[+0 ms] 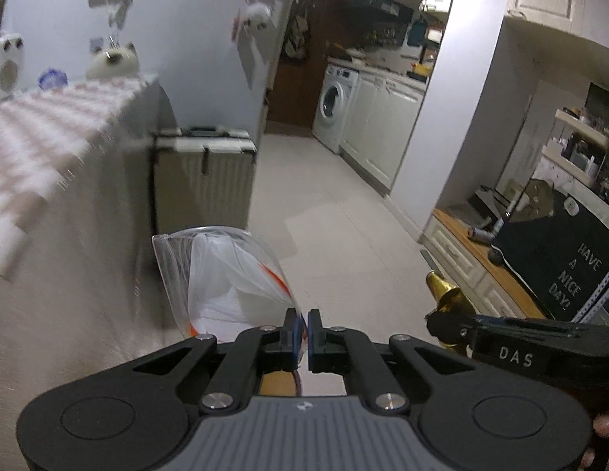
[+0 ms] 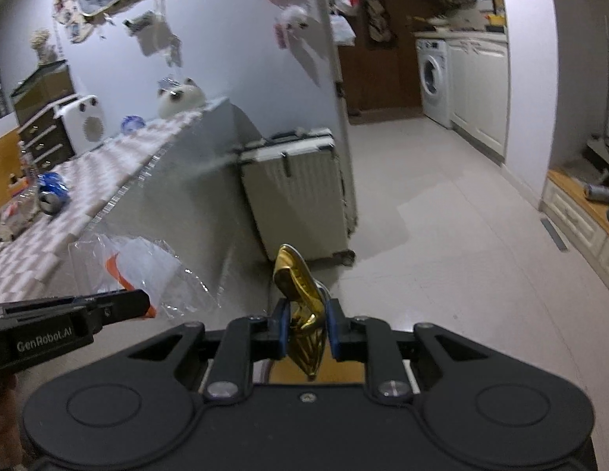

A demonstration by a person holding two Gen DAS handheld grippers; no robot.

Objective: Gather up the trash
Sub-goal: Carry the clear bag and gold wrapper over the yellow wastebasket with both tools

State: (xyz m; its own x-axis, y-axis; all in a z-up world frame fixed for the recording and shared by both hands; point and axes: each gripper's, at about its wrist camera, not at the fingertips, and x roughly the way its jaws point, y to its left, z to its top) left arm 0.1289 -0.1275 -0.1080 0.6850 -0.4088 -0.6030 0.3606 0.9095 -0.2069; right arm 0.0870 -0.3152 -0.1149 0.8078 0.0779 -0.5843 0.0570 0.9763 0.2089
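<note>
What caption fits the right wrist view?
Right gripper clamps crumpled gold foil wrapper above the tiled floor, pale suitcase ahead, left gripper holding a clear plastic bag.

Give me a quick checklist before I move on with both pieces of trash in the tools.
1. Left tool shut on the clear plastic bag: ok.
2. Right tool shut on the gold wrapper: ok.
3. Bag hangs free of the suitcase: ok.
4. Trash bin in sight for the drop: not ok, none in either view.
5. Table cleared of trash: not ok, a crushed blue can lies there.
</note>
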